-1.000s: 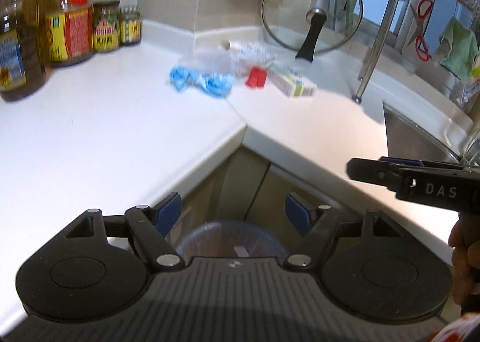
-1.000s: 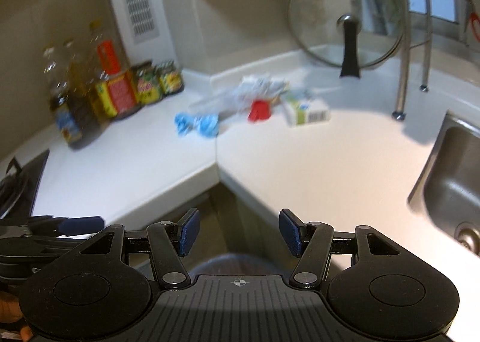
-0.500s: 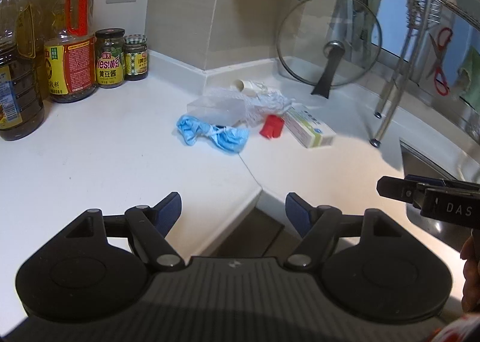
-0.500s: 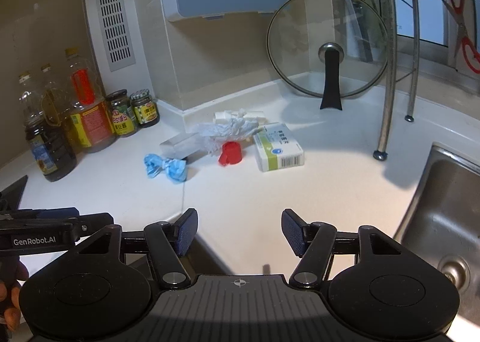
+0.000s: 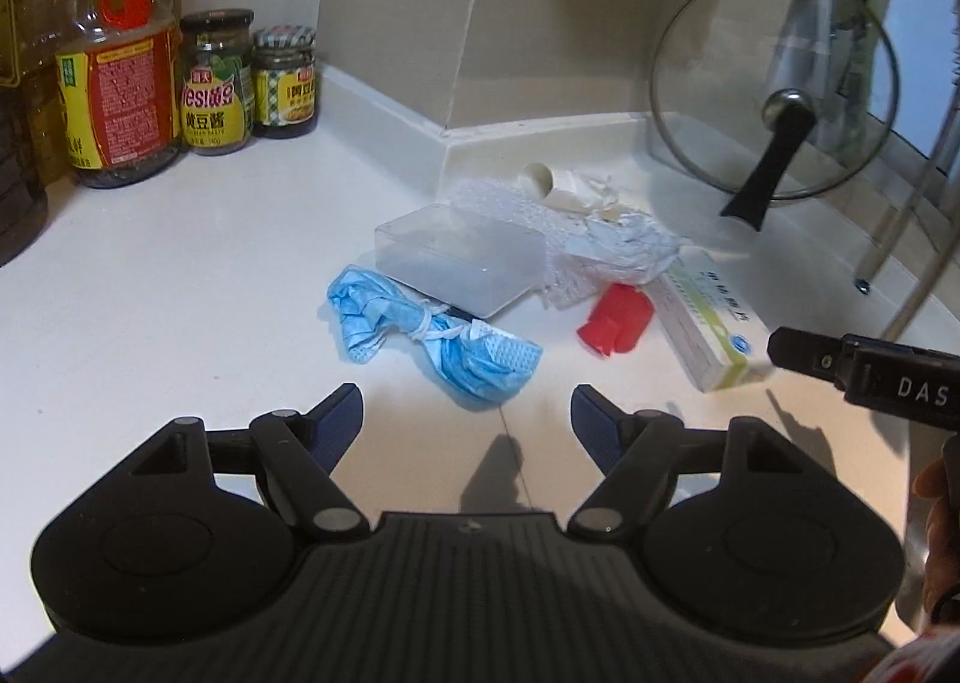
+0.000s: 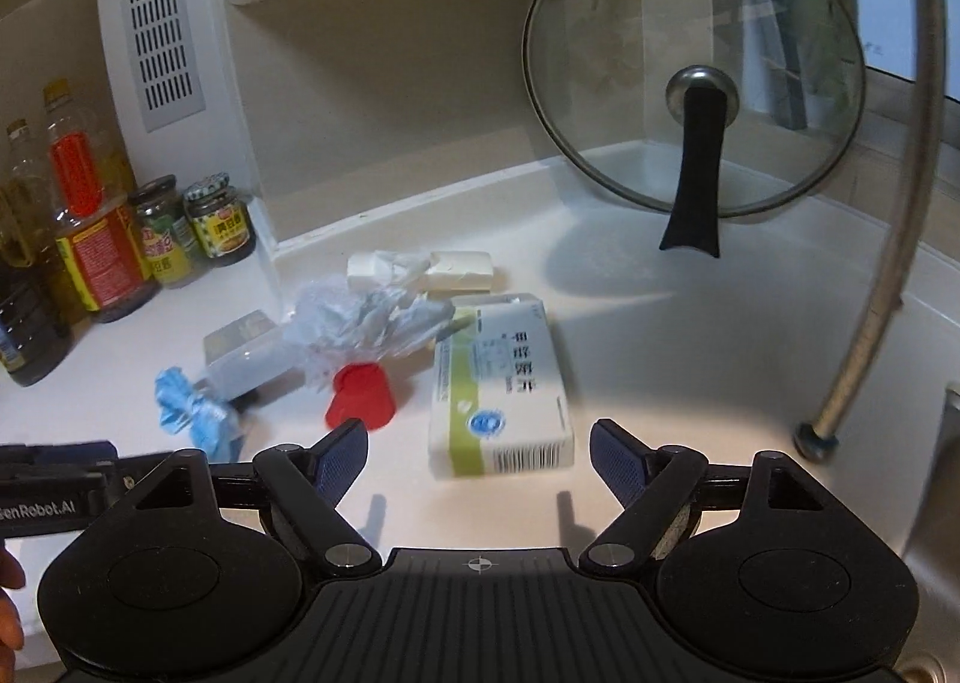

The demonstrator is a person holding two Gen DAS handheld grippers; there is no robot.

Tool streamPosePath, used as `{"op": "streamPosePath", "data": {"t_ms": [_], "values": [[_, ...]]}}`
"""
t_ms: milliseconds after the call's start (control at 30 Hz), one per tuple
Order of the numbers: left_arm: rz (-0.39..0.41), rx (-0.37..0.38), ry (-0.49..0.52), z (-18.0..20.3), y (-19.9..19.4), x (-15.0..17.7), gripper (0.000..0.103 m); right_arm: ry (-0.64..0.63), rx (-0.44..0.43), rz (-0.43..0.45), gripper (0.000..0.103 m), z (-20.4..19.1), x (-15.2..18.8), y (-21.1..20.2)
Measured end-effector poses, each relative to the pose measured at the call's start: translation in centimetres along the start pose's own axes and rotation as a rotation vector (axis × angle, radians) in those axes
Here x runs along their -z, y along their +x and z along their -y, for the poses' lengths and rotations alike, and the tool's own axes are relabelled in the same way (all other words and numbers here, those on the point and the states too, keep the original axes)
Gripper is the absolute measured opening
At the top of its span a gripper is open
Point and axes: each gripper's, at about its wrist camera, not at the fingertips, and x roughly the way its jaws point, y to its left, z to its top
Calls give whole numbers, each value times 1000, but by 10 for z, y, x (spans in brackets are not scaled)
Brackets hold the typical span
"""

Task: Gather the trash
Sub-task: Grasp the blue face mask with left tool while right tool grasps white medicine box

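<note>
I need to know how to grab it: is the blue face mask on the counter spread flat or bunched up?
Bunched up. The blue face mask lies crumpled and knotted with its own white ear loops, on the counter beside the clear plastic box.

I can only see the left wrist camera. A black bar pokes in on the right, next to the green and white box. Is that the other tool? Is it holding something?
Observer: Yes, that is the right tool. Its jaws are opening and the pads touch nothing.
Operator: Where is it pointing?
Observer: Straight at the green and white box. The box's barcode end faces it, lined up between the two fingers.
Operator: What's hiding behind the crinkly plastic?
Observer: Two white blocks lie side by side just behind the plastic wrap.
</note>
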Motion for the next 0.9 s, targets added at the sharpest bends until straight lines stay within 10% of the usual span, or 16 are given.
{"op": "streamPosePath", "data": {"t_ms": [300,567,900], "values": [[-22,-54,-48,11,41,-13,70,-8,-23,-32,81,21,-17,37],[-34,-92,-29,5,39,-15,24,-8,-42,-44,81,25,-22,49],[-26,-107,-52,-22,0,-2,21,-30,-37,-78,81,18,-26,75]]}}
